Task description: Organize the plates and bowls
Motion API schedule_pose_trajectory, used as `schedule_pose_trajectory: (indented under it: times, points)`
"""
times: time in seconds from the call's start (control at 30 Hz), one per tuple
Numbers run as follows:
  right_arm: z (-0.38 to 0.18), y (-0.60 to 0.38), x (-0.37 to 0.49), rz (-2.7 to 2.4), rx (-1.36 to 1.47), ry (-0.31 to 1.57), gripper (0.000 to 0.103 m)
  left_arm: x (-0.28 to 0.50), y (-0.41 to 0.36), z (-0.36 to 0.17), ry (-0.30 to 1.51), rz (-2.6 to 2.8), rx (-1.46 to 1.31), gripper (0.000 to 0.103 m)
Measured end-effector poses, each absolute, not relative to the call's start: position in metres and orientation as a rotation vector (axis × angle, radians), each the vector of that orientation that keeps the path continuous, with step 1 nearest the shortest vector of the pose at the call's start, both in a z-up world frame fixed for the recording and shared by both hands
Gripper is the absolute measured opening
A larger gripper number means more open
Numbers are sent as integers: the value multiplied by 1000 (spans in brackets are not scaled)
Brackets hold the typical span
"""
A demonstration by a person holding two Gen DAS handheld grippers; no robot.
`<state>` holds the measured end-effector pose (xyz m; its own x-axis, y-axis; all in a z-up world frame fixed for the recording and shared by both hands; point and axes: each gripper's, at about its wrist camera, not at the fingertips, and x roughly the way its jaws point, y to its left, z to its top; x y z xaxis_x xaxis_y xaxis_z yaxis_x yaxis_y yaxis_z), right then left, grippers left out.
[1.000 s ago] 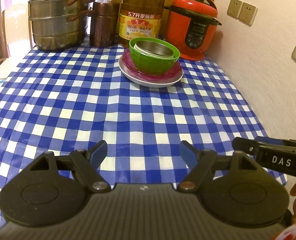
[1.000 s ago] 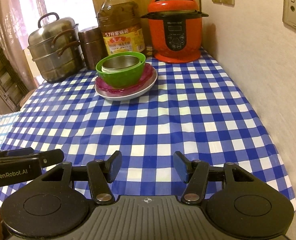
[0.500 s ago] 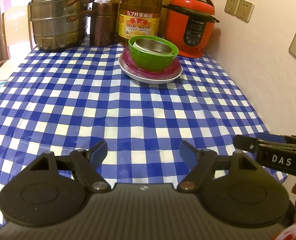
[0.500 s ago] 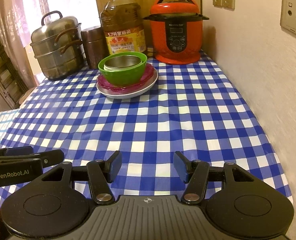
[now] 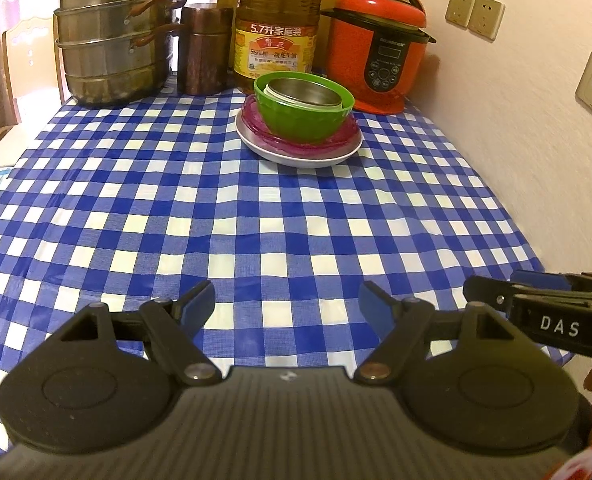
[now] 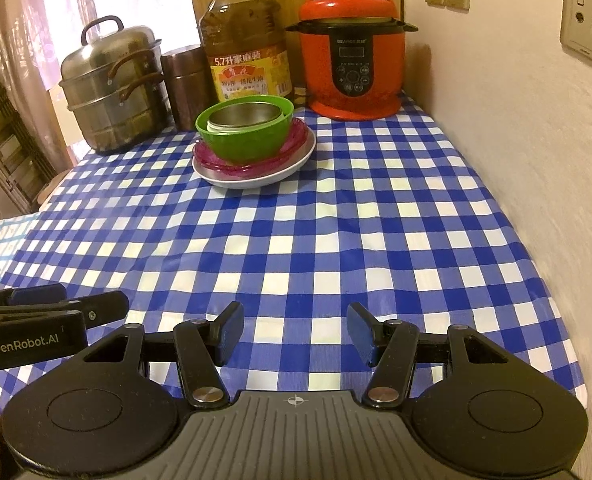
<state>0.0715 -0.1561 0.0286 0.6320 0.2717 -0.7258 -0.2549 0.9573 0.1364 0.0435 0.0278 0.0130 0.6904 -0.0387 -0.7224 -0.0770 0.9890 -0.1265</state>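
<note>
The table (image 5: 256, 216), under a blue checked cloth, carries everything in view. Along its far edge stand a steel steamer (image 5: 114, 36), an oil jug (image 5: 278, 28), a red cooker (image 5: 377, 46) and a copper canister (image 5: 204, 50).

The task's stack sits at far centre, just in front of the oil jug: a white plate (image 5: 299, 152) at the bottom, a pink plate (image 5: 347, 130) on it, a green bowl (image 5: 301, 114) on that, and a steel bowl (image 5: 303, 92) nested inside the green one. The steel bowl lies off-centre, toward the left rim of the green bowl.

The left gripper (image 5: 286, 304) hovers over the near edge with its jaws spread wide and nothing between them. The right gripper (image 6: 294, 330) hangs beside it, jaws parted less widely and likewise empty. Both are well apart from the stack.

Hazards, as judged:
- A grip on the green bowl's rim may tip the off-centre steel bowl.
- A push on the stack may slide the pink plate across the white one.
- The oil jug and cooker stand near the stack; a wide reach may strike them.
- The smooth cloth may let the white plate slide.
</note>
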Motion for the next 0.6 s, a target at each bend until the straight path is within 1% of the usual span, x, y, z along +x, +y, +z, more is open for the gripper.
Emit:
schedule_pose_trajectory:
  times: [0.6]
  points:
    - [28,-155,71,299,16,834,57,44,28,13,812,19,-143,77]
